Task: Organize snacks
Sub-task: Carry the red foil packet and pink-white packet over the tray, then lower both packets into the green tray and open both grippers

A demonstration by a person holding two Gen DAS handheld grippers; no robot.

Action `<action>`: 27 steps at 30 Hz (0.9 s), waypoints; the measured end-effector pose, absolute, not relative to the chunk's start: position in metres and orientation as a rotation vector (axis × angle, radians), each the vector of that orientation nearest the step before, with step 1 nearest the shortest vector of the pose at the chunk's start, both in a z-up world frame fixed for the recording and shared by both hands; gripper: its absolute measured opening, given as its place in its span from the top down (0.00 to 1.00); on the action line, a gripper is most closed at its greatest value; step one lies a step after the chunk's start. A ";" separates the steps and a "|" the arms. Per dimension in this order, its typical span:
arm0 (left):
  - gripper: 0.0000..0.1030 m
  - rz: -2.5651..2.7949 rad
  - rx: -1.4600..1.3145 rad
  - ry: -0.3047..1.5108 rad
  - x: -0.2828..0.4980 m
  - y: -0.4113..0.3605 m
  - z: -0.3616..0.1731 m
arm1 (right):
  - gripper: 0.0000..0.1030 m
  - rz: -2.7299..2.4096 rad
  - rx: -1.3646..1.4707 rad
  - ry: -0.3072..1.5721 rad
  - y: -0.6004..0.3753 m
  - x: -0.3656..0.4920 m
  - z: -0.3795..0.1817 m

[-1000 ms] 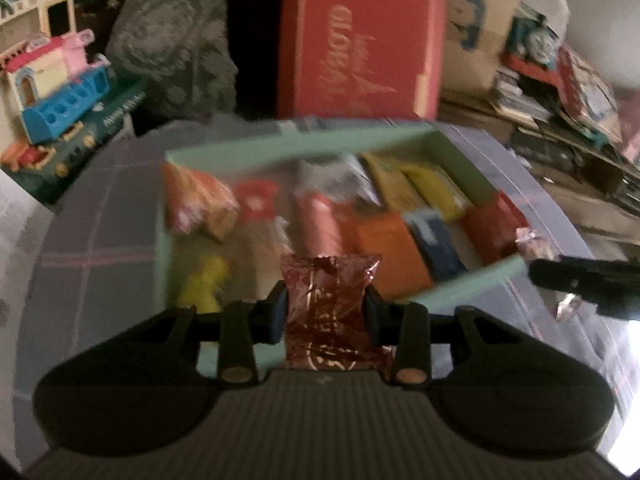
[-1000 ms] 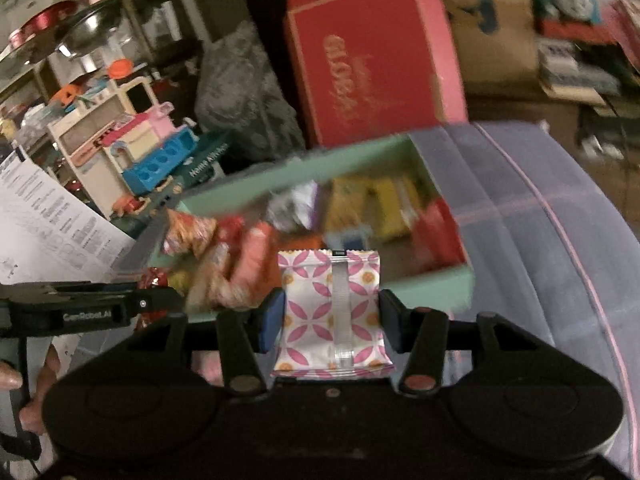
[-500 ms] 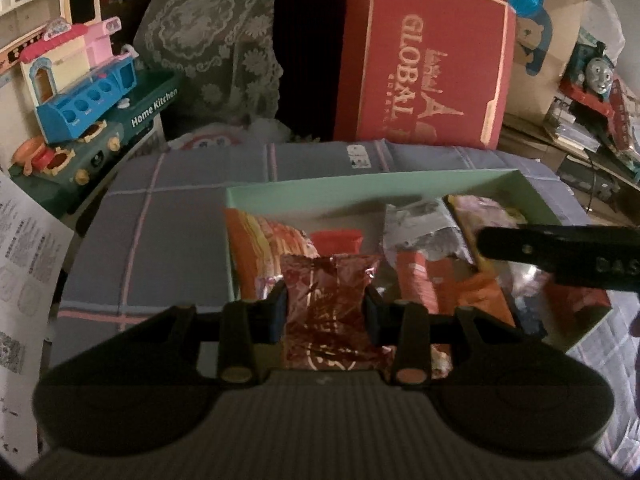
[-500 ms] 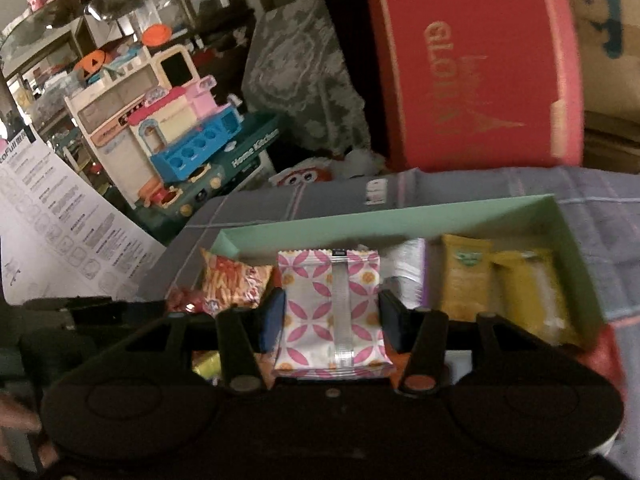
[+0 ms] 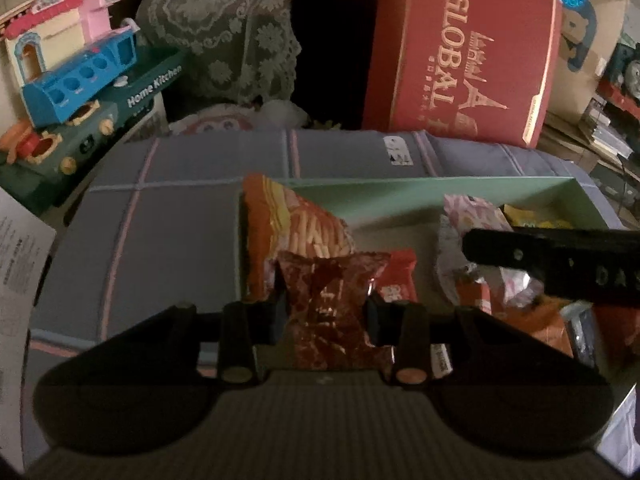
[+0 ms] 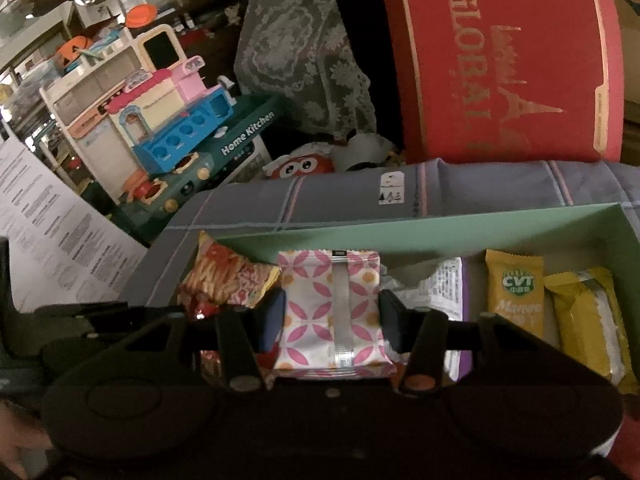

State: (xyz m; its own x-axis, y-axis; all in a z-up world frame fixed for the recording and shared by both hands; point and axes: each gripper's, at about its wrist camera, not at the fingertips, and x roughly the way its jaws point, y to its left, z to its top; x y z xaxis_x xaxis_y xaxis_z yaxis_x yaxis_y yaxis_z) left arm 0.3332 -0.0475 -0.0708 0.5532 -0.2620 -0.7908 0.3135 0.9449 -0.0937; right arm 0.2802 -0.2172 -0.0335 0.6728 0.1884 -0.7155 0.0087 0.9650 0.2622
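Note:
A pale green box [image 5: 400,190] [image 6: 400,232] of snack packets lies on a grey checked cloth. My left gripper [image 5: 326,312] is shut on a dark red foil packet [image 5: 332,304], held over the box's left end beside an orange chips bag [image 5: 292,228]. My right gripper [image 6: 332,320] is shut on a pink-and-white patterned packet [image 6: 332,308], held over the box's left half. In the left wrist view the right gripper's black finger [image 5: 552,264] reaches in from the right above the snacks. Yellow packets [image 6: 516,292] lie at the right of the box.
A red "GLOBAL" gift box [image 5: 464,52] [image 6: 508,60] stands behind the cloth. A toy kitchen set [image 5: 76,84] [image 6: 168,128] and a lace-covered object [image 6: 304,52] sit at the back left. A printed sheet [image 6: 52,232] hangs at the left.
Both grippers have travelled leftwards along the green box, still gripping their packets. The views now show the box's left end with the chips bag close by.

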 end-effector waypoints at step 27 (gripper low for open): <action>0.00 -0.291 0.029 0.880 0.203 -0.029 -0.027 | 0.00 0.092 0.272 0.766 -0.225 0.164 0.014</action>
State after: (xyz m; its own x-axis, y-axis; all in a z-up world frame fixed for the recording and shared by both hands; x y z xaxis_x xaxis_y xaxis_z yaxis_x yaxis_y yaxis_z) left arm 0.2026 -0.0292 -0.0269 0.6006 -0.2389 -0.7630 0.2628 0.9603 -0.0938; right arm 0.1645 -0.2247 0.0142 0.7188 0.1808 -0.6713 0.0158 0.9611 0.2758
